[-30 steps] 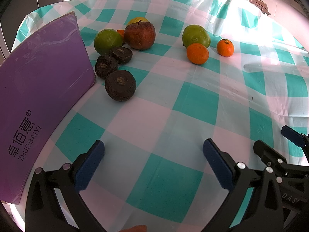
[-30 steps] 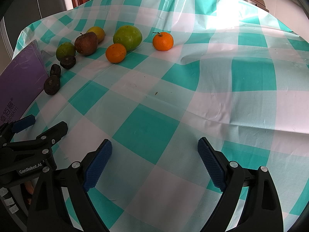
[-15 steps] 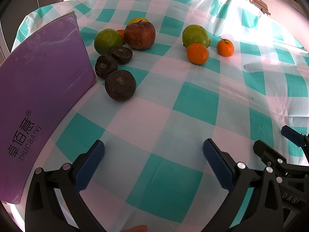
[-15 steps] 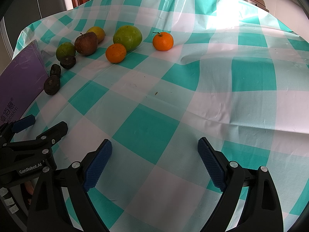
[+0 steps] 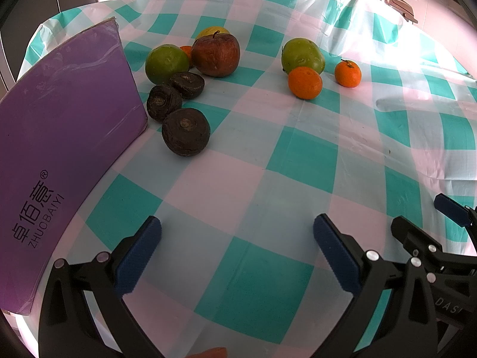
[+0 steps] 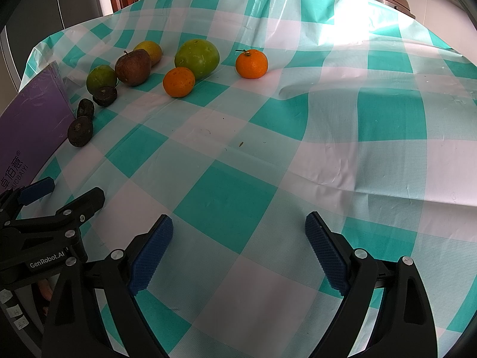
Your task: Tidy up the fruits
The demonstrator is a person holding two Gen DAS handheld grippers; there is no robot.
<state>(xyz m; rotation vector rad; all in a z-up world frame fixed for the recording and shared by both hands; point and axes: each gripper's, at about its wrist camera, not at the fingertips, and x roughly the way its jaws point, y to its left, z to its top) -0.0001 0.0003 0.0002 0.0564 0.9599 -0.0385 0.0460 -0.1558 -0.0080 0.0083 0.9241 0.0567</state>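
Left wrist view: my left gripper [image 5: 237, 238] is spread wide over bare checked tablecloth [image 5: 256, 283], nothing between its pads. My right gripper [image 6: 238, 238] is just as wide and empty. Farther out, three dark fruits [image 5: 185, 131] lie beside the purple box [image 5: 59, 137]. Beyond sit a green fruit [image 5: 167, 63], a brown apple [image 5: 215, 55], and two oranges [image 5: 305, 82] by another green fruit [image 5: 302, 55].

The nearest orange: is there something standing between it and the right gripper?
Nothing visible does. The right gripper is open and empty, and only bare checked tablecloth lies between it and the nearest orange. The big green fruit sits right behind that orange, not in front.
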